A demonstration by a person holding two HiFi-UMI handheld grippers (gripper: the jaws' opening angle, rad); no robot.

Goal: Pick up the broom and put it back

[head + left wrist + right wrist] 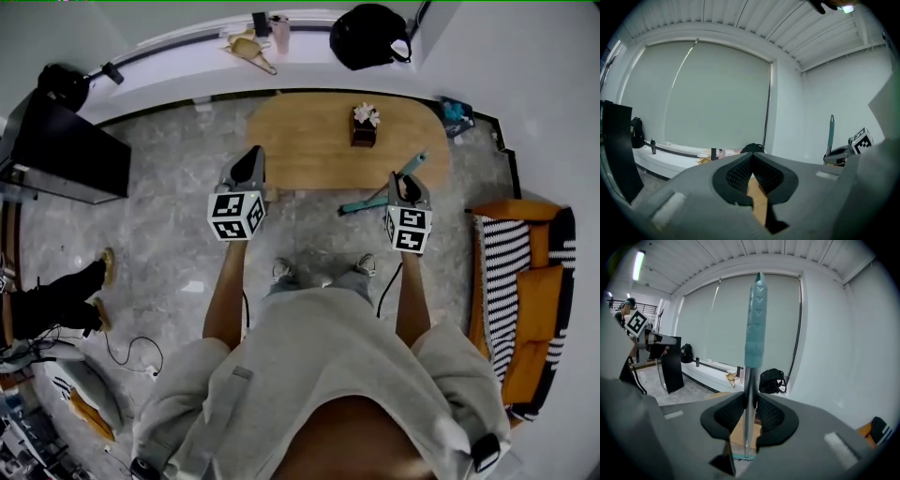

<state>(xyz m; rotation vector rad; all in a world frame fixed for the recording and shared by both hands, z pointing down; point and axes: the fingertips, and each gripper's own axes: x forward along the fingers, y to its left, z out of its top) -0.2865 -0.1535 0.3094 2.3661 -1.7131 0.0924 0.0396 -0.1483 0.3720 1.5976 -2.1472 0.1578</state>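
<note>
The oval wooden table (309, 141) sits at the far side. Nearer, on the right, the broom (755, 319) stands upright (teal grip topmost, head down by the table's edge), its metal shaft clamped between the right gripper's (749, 401) jaws. The left gripper (752, 159), well apart on the left, has its jaws pressed together, empty.

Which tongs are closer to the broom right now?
Right. The right tongs are shut on the broom; the left tongs are shut on nothing, off to its left, not touching it.

Left claw (752, 158) closed (empty), broom handle (831, 133) right
</note>
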